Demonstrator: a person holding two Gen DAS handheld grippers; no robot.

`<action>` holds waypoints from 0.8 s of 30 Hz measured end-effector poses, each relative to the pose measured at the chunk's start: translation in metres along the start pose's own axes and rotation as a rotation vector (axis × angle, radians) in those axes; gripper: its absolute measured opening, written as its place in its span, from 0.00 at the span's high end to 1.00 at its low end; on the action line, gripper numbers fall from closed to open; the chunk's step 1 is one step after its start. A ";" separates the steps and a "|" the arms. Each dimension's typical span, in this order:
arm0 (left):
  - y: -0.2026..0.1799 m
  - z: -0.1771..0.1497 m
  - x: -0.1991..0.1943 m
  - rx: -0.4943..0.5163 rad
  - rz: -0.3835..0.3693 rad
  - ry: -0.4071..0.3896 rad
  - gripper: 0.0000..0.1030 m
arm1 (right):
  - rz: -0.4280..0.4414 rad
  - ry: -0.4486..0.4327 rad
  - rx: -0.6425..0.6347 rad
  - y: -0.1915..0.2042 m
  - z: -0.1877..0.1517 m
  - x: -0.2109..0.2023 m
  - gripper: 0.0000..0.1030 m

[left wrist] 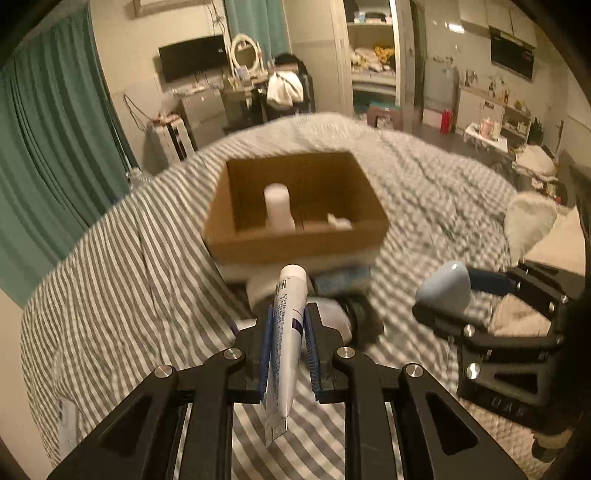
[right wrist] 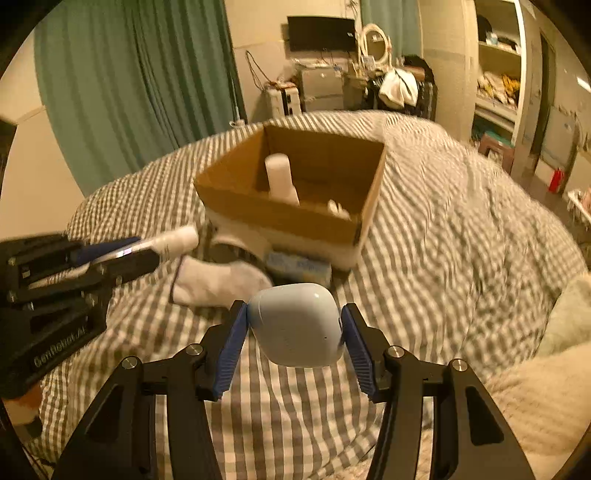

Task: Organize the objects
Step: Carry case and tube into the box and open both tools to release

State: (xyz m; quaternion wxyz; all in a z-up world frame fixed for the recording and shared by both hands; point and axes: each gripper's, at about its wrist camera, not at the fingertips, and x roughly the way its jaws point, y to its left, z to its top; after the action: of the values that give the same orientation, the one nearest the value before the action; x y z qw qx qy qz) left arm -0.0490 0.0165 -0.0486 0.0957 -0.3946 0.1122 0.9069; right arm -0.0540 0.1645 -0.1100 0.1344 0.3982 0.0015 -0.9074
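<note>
— What were the grippers doing?

— My left gripper (left wrist: 288,345) was clamped on a white plastic tube w/ blue print (left wrist: 289,332), long axis along the fingers, cap fwd toward the brown cardboard box (left wrist: 295,240). My right gripper (right wrist: 293,338) pinched a pale blue rounded case (right wrist: 295,325).

— Progress?

— Partway, I'd say: a white bottle (left wrist: 277,208) stood in the box; a sock (right wrist: 218,282) etc. lay on the striped bedspread (left wrist: 110,277).

A lived-in studio home: a bed (left wrist: 110,258) under a striped cover, green curtains (right wrist: 129,74), a vanity mirror (left wrist: 244,53), cluttered shelves (left wrist: 371,59), and kitchen cabinets (left wrist: 491,22).
</note>
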 end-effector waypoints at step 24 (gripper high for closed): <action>0.057 0.124 0.106 -0.124 0.021 -0.033 0.84 | 0.016 -0.053 0.057 -0.045 0.157 0.073 0.50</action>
State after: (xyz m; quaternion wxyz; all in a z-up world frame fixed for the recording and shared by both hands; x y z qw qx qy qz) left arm -0.2217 0.0057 -0.0374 0.0634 -0.3837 0.0582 0.9194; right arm -0.2259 0.1726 -0.0601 0.1303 0.3775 -0.0314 -0.9162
